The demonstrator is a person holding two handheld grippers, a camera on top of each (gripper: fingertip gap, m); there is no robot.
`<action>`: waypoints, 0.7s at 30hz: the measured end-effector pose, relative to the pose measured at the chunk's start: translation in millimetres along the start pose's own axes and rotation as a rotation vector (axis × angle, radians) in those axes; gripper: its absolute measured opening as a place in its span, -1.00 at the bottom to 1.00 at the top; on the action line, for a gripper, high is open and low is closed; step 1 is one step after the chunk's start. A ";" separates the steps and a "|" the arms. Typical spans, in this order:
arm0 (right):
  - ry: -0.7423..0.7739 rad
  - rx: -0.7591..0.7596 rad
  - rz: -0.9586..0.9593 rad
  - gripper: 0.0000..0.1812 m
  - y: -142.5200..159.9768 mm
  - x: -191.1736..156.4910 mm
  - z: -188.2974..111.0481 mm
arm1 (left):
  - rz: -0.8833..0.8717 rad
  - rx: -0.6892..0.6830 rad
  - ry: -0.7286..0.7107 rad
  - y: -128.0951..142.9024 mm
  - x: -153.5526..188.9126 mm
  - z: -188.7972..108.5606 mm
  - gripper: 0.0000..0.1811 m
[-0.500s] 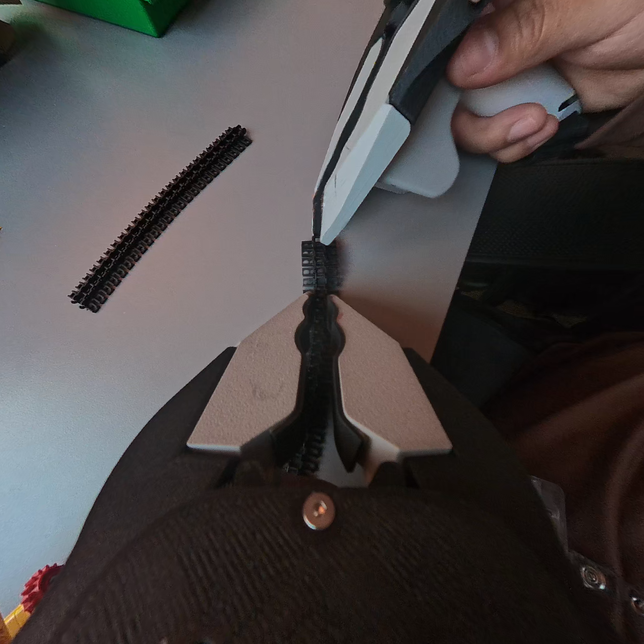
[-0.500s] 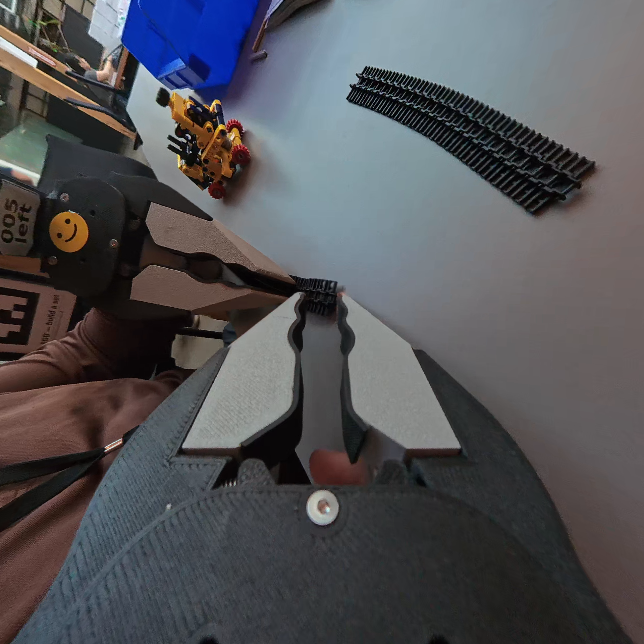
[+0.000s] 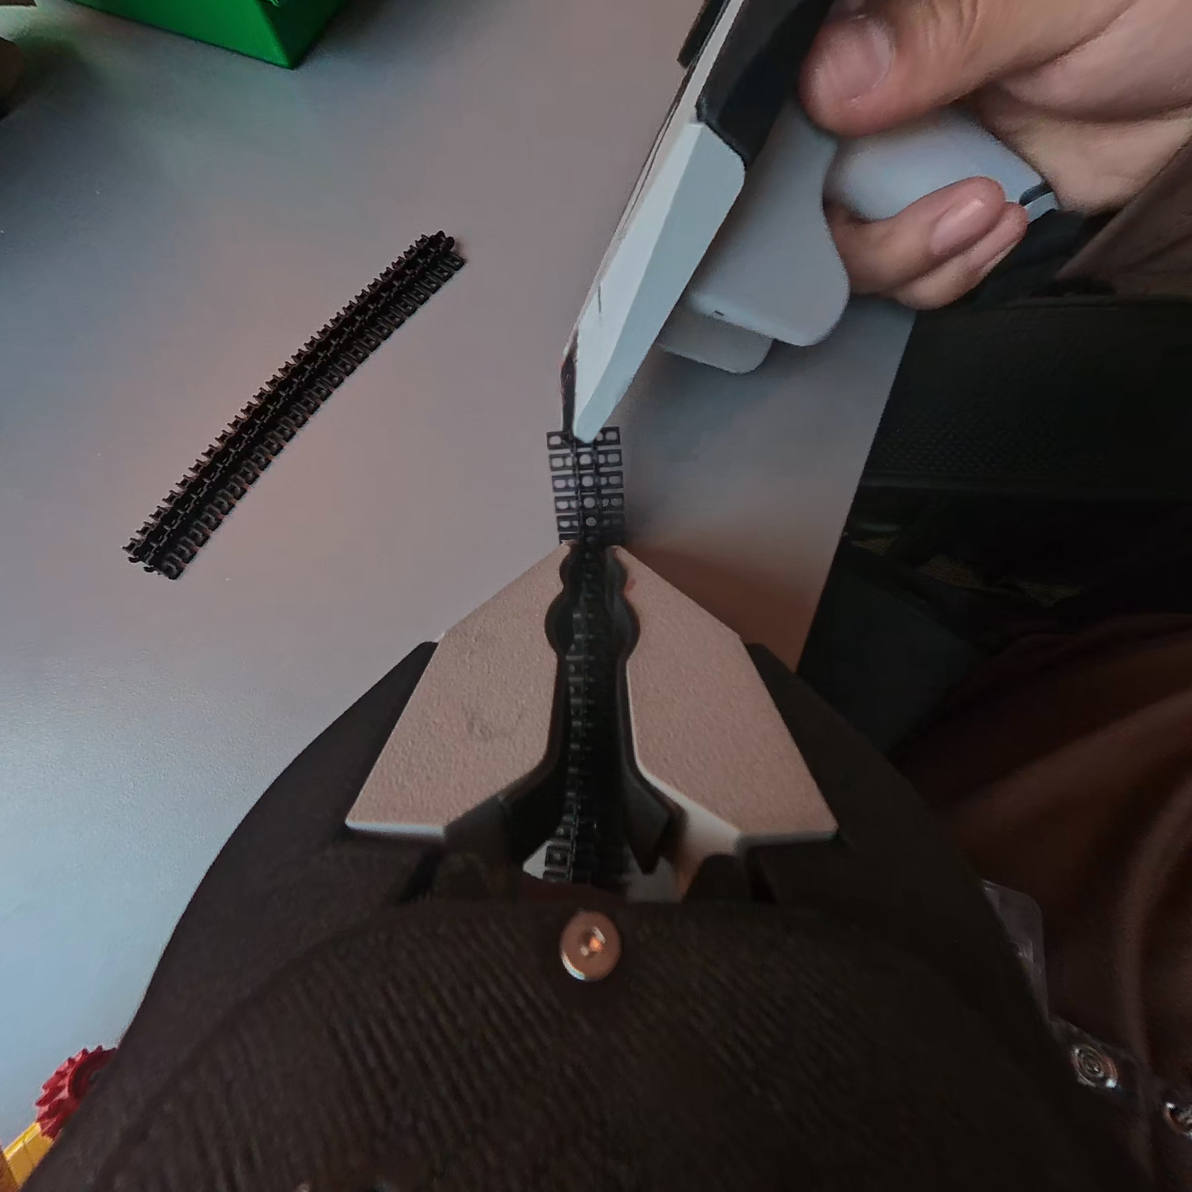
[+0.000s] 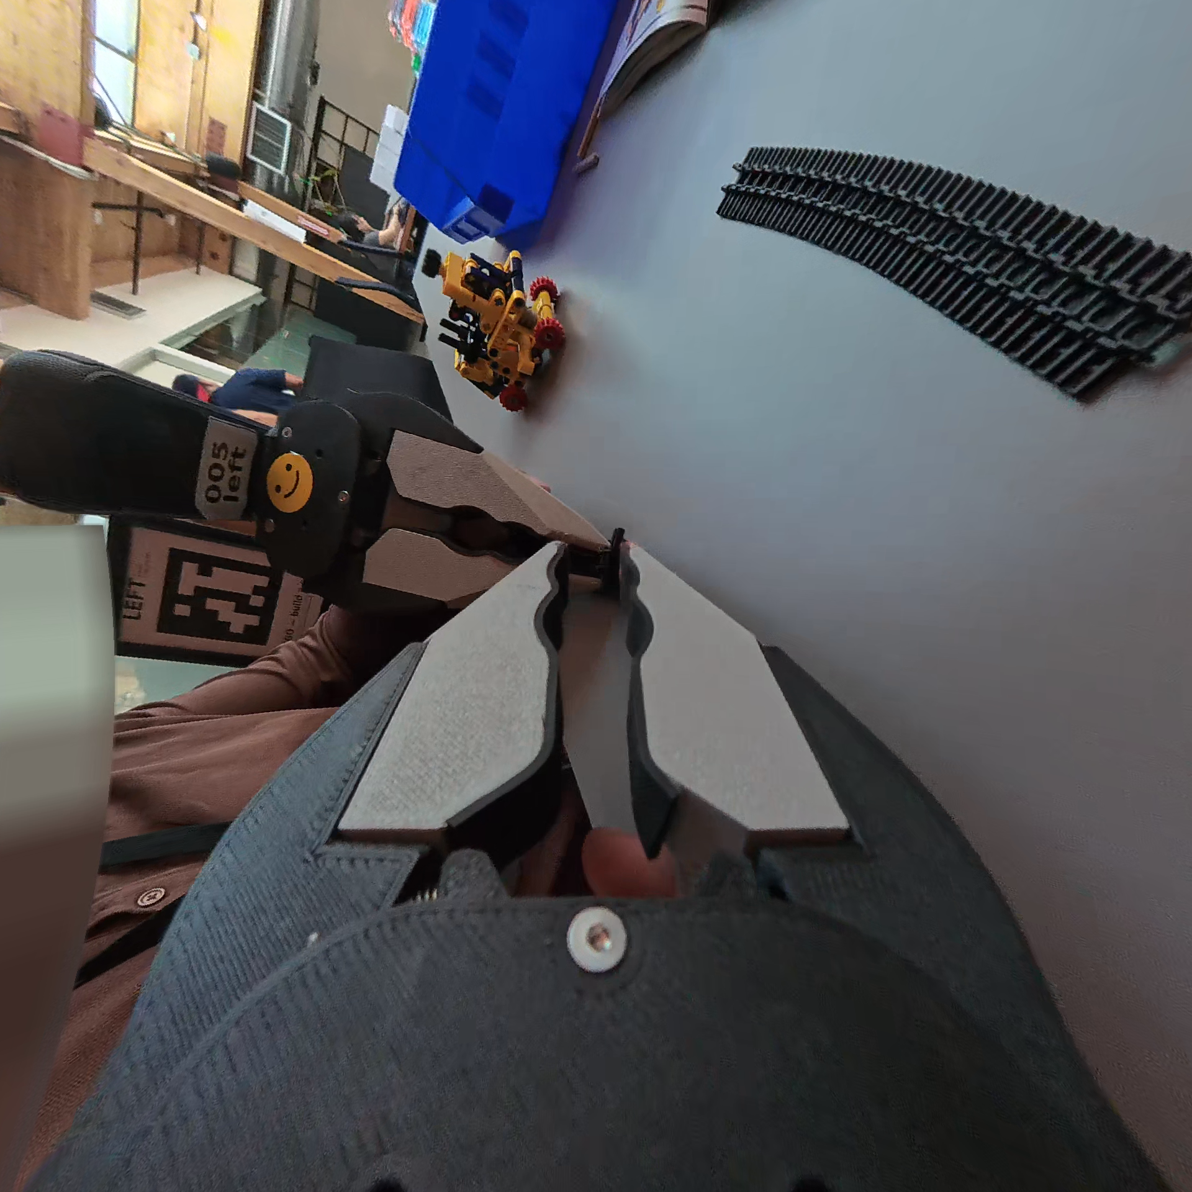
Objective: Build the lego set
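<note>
**Lego track strip clamped in the left gripper, right gripper tips at its free end**

Lego track strip (image 3: 586,485), a short run of black links, is pinched between the closed fingers of the left gripper (image 3: 590,548). It runs back through the slot between the fingers and sticks out a few links past their tips, above the grey bench (image 3: 193,677) near the bench's edge.

The right gripper (image 4: 592,555) comes in from the upper right in the left wrist view, held by a hand (image 3: 1006,129) around its pale handle. Its tips meet the far end of the strip. In the right wrist view its fingers stand with a narrow gap between them, and the black end link sits at that gap, close against the right-hand tip; whether the tips actually squeeze the link cannot be told.

A second, longer track strip (image 3: 297,413) lies flat on the bench in a gentle curve, well apart from both grippers. Farther off in the right wrist view, a yellow lego vehicle (image 4: 496,322) with red gears rests on the bench, near a blue bin (image 4: 509,109). A green box (image 3: 258,26) sits at the far edge in the left wrist view. A brown sleeve (image 4: 213,742) shows behind the left gripper.
</note>
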State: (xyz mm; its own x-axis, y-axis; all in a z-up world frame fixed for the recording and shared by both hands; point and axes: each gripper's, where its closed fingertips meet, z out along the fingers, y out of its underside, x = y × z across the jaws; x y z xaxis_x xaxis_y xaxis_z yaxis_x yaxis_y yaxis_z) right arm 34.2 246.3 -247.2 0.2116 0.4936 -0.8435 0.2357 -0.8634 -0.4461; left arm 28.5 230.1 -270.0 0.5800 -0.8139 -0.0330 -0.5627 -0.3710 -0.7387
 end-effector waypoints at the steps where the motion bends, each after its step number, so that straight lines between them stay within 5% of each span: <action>1: 0.000 -0.009 0.002 -0.86 1.4 0.5 1.4 | -0.001 0.000 0.001 0.0 0.0 0.0 -0.96; 13: 0.113 -0.082 -0.122 -1.00 9.6 2.8 11.8 | -0.008 0.001 0.008 0.0 0.0 -0.2 -0.96; 21: 0.400 -0.105 -0.521 -0.69 6.2 6.2 -1.0 | -0.010 0.001 0.010 0.1 0.2 -0.1 -0.96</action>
State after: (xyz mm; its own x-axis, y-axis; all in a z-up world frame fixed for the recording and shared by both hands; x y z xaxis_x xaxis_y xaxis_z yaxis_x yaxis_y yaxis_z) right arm 37.9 244.1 -254.9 0.3758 0.8619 -0.3404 0.4895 -0.4965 -0.7169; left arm 28.4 229.9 -270.0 0.5796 -0.8147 -0.0189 -0.5562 -0.3786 -0.7398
